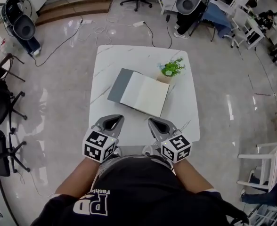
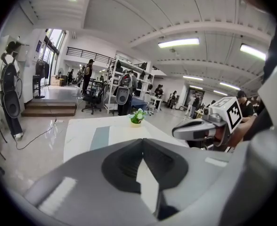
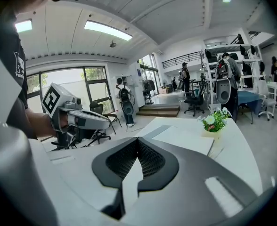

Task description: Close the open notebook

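Observation:
An open notebook (image 1: pixel 143 95) lies in the middle of the white table (image 1: pixel 185 117), cream pages up, with its grey cover (image 1: pixel 118 84) showing at the left. My left gripper (image 1: pixel 114 119) and right gripper (image 1: pixel 155 122) hover side by side over the table's near edge, short of the notebook, both shut and empty. In the left gripper view the jaws meet at the tip (image 2: pixel 142 140), with the notebook (image 2: pixel 111 136) ahead. The right gripper view shows its closed tip (image 3: pixel 137 140) and the notebook (image 3: pixel 182 138) beyond it.
A small potted plant (image 1: pixel 172 69) stands just past the notebook's far right corner, also seen as a plant (image 2: pixel 138 117) and plant (image 3: pixel 215 121). Office chairs (image 1: pixel 2 121) stand left of the table and cables (image 1: pixel 96 29) run over the floor behind it.

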Available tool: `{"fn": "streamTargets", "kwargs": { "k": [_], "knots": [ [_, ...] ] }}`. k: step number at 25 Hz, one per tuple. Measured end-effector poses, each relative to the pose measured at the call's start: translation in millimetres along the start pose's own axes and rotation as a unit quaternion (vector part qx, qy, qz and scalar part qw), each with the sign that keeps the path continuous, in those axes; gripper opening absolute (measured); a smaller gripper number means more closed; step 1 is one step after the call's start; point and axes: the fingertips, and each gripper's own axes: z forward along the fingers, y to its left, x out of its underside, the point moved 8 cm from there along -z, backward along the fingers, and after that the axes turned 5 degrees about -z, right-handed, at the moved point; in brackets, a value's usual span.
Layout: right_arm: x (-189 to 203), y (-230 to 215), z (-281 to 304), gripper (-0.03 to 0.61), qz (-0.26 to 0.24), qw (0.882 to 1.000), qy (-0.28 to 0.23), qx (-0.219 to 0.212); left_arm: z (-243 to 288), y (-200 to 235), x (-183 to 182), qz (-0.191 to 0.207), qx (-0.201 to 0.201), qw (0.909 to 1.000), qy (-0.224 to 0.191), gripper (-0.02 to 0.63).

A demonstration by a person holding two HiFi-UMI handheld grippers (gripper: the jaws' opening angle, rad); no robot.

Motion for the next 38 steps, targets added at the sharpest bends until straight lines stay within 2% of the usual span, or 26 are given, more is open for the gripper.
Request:
{"fn": "streamTargets", "kwargs": {
  "k": [13, 38],
  "knots": [
    [4, 4, 3, 0.000, 0.006, 1.000, 0.000, -0.004, -8, 10, 3, 0.000, -0.027, 0.9995, -0.017, 0.061],
    [4, 8, 6, 0.000, 0.008, 1.000, -0.005, 0.002, -9, 19, 0, -0.006, -0.021, 0.9993, -0.029, 0.063]
  ]
}}
